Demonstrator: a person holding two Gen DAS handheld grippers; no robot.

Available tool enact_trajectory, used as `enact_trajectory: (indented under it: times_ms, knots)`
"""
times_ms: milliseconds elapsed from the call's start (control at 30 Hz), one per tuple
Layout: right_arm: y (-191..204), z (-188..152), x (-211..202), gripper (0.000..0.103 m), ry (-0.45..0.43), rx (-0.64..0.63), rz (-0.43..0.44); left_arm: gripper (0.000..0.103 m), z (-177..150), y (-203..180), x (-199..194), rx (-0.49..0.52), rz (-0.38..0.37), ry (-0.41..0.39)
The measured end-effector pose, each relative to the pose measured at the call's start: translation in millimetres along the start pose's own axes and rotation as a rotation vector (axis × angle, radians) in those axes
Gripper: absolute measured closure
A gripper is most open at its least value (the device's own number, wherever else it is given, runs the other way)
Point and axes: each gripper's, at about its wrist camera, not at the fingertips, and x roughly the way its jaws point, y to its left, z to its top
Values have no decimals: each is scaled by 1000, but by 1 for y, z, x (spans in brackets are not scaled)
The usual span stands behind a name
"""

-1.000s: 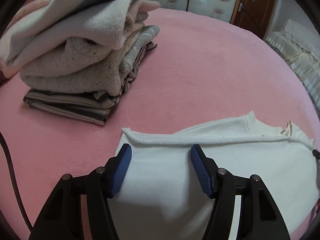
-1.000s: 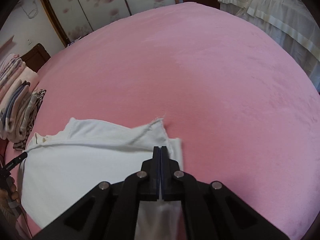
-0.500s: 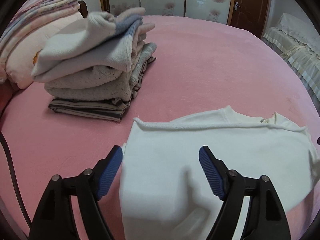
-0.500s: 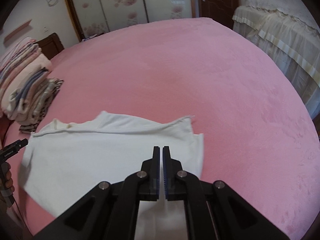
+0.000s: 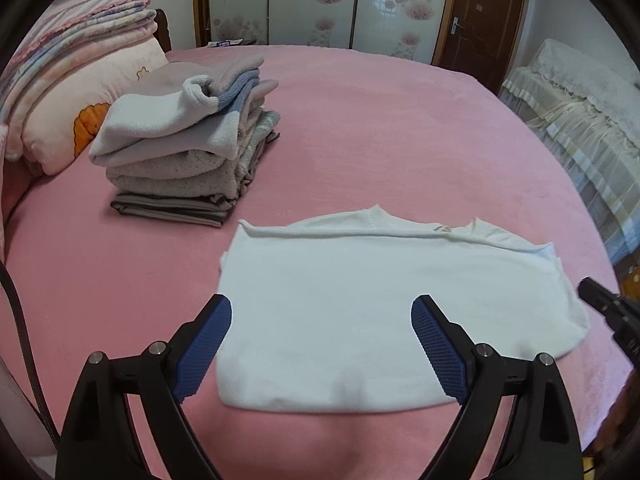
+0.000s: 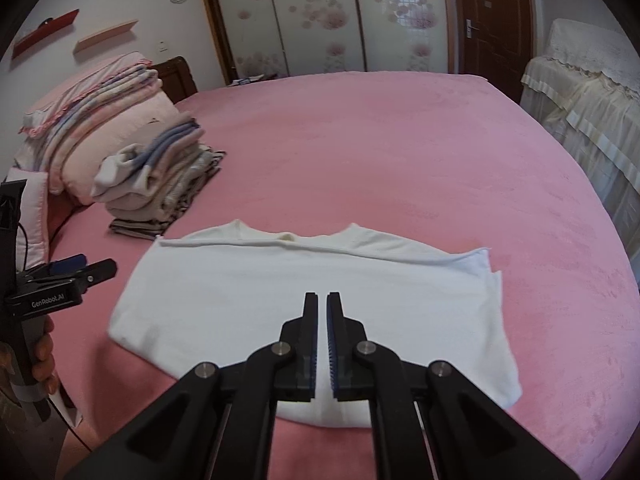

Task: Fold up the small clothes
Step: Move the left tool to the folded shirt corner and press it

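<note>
A white shirt [image 5: 360, 304] lies folded in half and flat on the pink bed [image 5: 380, 128], neck hole at its far edge. It also shows in the right wrist view [image 6: 320, 280]. My left gripper [image 5: 321, 322] is wide open and empty, held above the shirt's near part. My right gripper [image 6: 322, 300] is above the shirt's near middle, its jaws almost together with a narrow gap and nothing between them. The left gripper also shows at the left edge of the right wrist view [image 6: 80, 270].
A stack of folded clothes [image 5: 192, 152] stands on the bed left of the shirt. Behind it lie a pillow and folded quilts [image 5: 80, 80]. A second bed with a cream cover [image 5: 580, 120] is at the right. Wardrobe doors [image 5: 312, 4] stand behind.
Both grippers have pulled back and up from the shirt. The right gripper let go of the shirt's edge and its jaws parted slightly. The left gripper opened wider. The shirt now lies flat.
</note>
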Motion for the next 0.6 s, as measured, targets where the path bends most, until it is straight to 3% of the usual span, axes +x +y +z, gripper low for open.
enact_trajectory:
  times_ms: [400, 600]
  knots:
    - [34, -18, -10, 98, -17, 12, 60, 12, -37, -13, -28, -31, -34, -22]
    - [43, -28, 0, 97, 6, 5, 74, 12, -57, -16, -21, -9, 0, -33]
